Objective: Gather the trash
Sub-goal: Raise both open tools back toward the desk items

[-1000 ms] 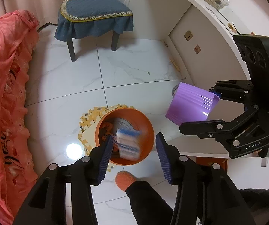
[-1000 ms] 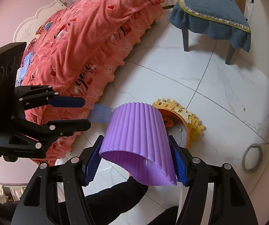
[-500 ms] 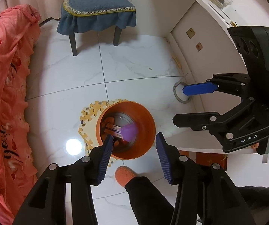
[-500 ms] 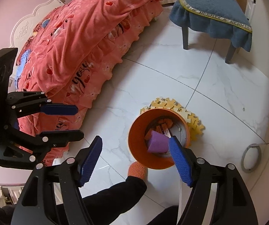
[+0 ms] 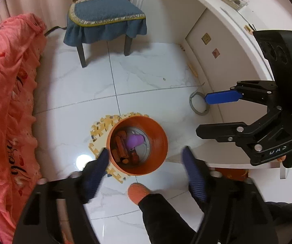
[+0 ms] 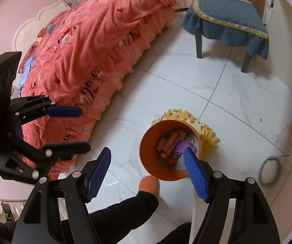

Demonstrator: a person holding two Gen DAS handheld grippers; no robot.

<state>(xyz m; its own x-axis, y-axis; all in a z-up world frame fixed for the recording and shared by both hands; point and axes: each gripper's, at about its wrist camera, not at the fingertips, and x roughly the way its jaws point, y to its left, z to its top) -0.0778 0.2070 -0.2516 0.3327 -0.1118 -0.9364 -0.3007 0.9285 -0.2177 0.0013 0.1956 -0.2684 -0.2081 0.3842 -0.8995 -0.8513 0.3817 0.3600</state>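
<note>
An orange bin [image 5: 158, 142] stands on the floor below both grippers. Inside lie a purple ribbed cup [image 5: 134, 140] and orange-brown wrappers [image 5: 120, 147]. My left gripper [image 5: 145, 150] hangs over the bin, its jaws opening wide, blurred, with nothing between them. My right gripper [image 6: 147, 150] is open and empty, its right pad above the bin [image 6: 148, 154] and partly covering the purple cup [image 6: 181, 146]. Each gripper shows in the other's view: the right gripper [image 5: 203, 114] at the right edge, the left gripper [image 6: 78, 130] at the left edge.
A yellow foam puzzle mat [image 5: 99, 130] lies under the bin. A bed with a pink cover [image 6: 95, 50] is to the left, a blue-cushioned chair [image 5: 105, 18] beyond. A white desk [image 5: 227, 30] curves along the right, with a grey ring [image 5: 198, 105] on the floor. The person's orange-socked foot [image 5: 137, 191] stands by the bin.
The right gripper let go of the purple cup, which now lies in the bin. A blue-and-white packet dropped into the bin under the left gripper. The left jaws have spread much wider.
</note>
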